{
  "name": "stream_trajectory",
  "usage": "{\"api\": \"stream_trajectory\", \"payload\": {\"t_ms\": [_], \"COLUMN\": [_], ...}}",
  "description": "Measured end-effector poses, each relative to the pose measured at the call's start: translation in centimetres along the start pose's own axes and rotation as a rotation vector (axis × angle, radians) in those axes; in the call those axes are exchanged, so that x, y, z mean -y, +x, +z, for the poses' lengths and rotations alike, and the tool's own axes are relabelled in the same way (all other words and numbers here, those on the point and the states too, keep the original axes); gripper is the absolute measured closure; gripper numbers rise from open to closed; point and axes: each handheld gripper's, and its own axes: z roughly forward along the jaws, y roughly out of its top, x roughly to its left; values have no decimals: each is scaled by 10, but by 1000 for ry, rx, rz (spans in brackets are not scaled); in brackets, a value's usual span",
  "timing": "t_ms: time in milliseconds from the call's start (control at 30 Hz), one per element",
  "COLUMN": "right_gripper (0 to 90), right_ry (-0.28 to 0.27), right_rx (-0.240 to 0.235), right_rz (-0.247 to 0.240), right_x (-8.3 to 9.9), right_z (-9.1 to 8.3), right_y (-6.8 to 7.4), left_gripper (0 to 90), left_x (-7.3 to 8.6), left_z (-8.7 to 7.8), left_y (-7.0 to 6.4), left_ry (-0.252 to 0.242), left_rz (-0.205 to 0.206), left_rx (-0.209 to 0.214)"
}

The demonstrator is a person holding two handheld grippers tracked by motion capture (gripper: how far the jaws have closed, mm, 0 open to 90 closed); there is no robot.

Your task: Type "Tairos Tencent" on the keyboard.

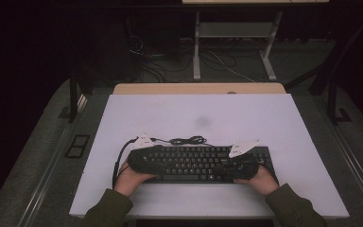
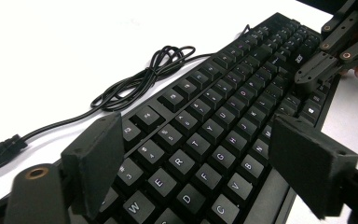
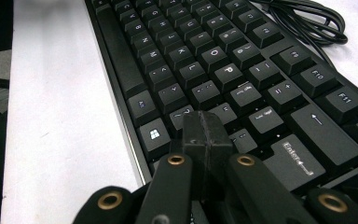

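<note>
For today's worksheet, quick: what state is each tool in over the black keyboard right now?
Left tool: open, jaws spread above the black plastic keyboard, holding nothing.
Right tool: shut, jaws pressed together with nothing between them, tip over the keys.

Black keyboard (image 1: 198, 163) flat on white table's near edge, long side across; its cable (image 1: 187, 140) bunched just behind.

Left tongs (image 2: 196, 163) spread, right tongs (image 3: 206, 133) closed

Keyboard (image 1: 196, 163) ends hidden under both grippers from above. Key legends too small there. Cable (image 3: 307, 18) cut off by top edge. Far keys (image 3: 121, 7) blurred.
</note>
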Motion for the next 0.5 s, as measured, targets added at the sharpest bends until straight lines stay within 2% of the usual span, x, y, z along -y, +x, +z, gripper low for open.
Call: {"api": "stream_trajectory", "payload": {"t_ms": [233, 500], "right_gripper": [896, 896], "right_ry": [0, -1], "right_rx": [0, -3], "right_rz": [1, 4], "right_x": [0, 0], "right_z": [0, 0], "right_y": [0, 0], "left_gripper": [300, 478], "left_x": [-3, -10], "left_z": [4, 12], "left_y": [3, 6], "left_ry": [6, 13], "left_rz": [-10, -10], "left_rx": [9, 31]}}
